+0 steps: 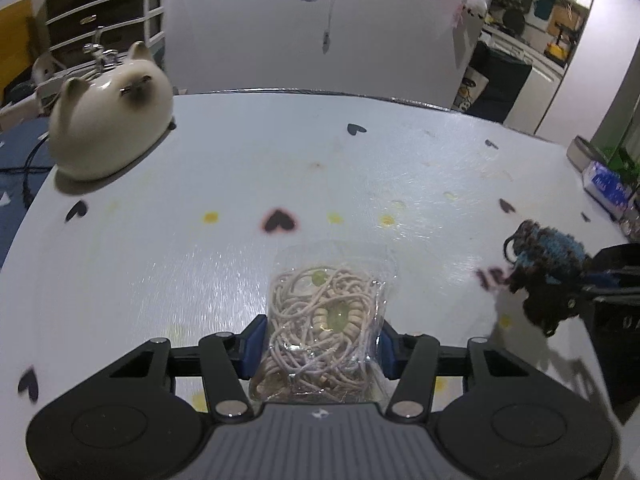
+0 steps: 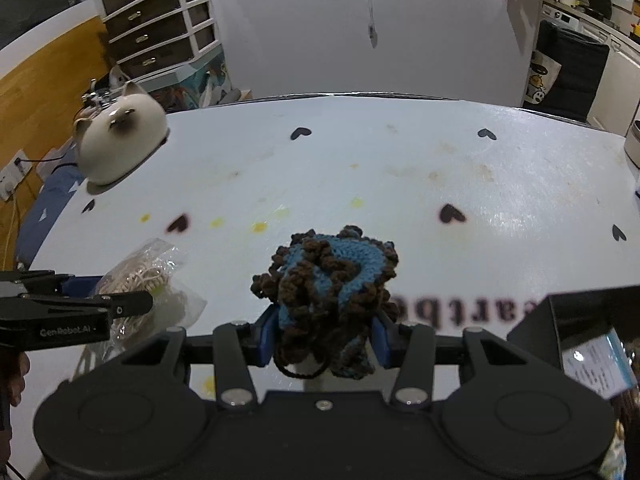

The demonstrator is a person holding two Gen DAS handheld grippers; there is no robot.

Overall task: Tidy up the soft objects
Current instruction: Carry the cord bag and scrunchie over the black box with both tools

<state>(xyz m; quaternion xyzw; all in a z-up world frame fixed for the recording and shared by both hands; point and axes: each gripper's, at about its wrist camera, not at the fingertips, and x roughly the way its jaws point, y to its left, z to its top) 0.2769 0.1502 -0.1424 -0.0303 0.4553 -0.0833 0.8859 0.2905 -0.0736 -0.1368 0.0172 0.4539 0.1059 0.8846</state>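
Left gripper [image 1: 322, 354]: blue pads clamp clear bag of cord [image 1: 326, 332], frame centre-bottom; bag's lower end hidden behind gripper body. Right gripper [image 2: 324, 338]: pads pinch crocheted piece [image 2: 328, 280], underside hidden. Both above table [image 1: 240, 152]. Cat figurine [image 1: 108, 128] upper left.

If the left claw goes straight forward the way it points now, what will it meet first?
Probably the bare tabletop. The left claw already grips the plastic bag of cords and tilts downward; nothing else lies ahead. The cat figurine stands well off to the left.
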